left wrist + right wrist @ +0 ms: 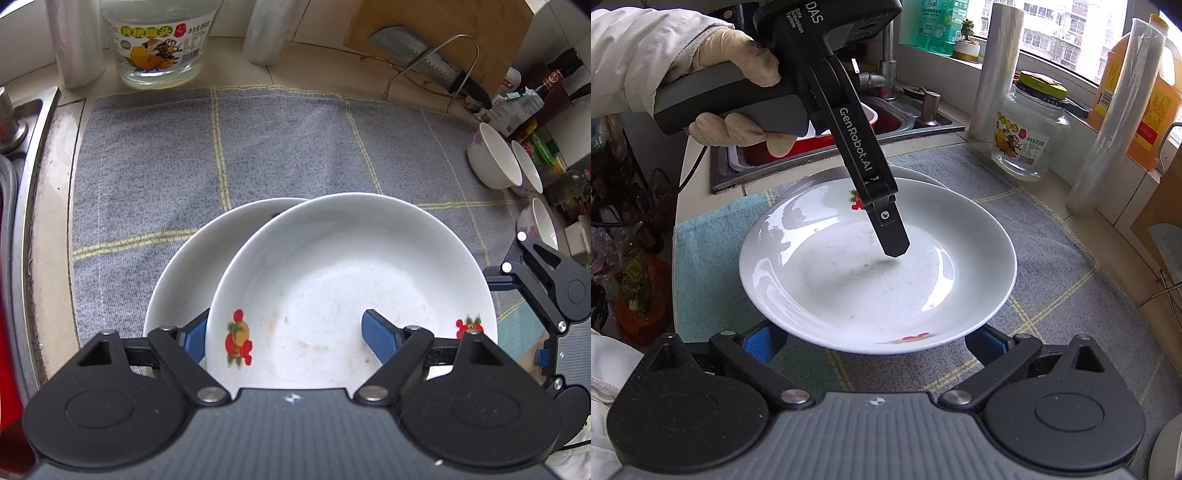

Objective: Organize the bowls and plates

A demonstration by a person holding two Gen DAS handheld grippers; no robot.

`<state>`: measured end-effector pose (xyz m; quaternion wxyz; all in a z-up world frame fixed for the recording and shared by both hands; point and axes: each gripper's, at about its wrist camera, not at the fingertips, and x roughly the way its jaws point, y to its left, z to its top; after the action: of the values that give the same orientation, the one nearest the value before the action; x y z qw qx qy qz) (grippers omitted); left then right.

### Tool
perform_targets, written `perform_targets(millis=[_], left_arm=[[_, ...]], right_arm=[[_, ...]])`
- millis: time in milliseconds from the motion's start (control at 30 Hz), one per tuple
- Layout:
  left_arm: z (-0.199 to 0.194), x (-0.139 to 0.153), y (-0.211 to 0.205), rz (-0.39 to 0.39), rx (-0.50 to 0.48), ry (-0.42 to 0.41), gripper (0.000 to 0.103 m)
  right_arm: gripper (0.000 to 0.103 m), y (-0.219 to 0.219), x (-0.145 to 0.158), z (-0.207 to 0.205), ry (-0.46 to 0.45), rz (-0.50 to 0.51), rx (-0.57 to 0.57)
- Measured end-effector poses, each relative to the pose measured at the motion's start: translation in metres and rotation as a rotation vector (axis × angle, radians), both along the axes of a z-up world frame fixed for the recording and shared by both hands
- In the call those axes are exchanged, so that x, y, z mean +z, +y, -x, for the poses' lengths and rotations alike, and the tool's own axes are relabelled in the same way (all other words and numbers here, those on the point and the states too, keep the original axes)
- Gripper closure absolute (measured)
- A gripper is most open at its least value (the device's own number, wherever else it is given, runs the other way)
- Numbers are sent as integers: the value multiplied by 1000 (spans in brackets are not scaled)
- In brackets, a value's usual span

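Surface: kitchen counter under a grey checked cloth, sink along one edge, window behind.
Top plate: white, fruit-printed plate at the near middle of the cloth, tilted, overlapping a second plate.
Lower plate: white plate flat on the cloth, partly under the top plate, peeking out toward the sink side.
Left gripper: left gripper straddling the top plate's near rim, one blue pad outside, one inside the well; jaws part-way apart, looks like a loose hold on the rim, firm contact not certain.
Right gripper: right gripper low, just beside the top plate's opposite rim, jaws wide apart, nothing pressed; rim hides the tips.
Bowls: three white bowls on their sides at the cloth's far edge from the sink, well apart from the plates.
Beyond: glass jar, film rolls, knife on a wire rack against a cutting board.
Done: plates brought together, nearly stacked.
Left: by the look of it, seating the top plate squarely on the lower one; bowls untouched, not yet nested or moved.
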<state>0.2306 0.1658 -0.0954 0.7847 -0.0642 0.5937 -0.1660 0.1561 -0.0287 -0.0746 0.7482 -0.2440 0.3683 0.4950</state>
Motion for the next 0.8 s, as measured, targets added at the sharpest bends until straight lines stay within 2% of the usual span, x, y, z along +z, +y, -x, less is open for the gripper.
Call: perform_targets(millis=[500, 800], left_arm=[[-8, 2, -11, -109, -94, 20, 19], [-12, 1, -16, -142, -144, 47, 16]], right_arm=[[0, 0, 2, -1, -1, -4, 15], [0, -1, 3, 0, -2, -8, 21]])
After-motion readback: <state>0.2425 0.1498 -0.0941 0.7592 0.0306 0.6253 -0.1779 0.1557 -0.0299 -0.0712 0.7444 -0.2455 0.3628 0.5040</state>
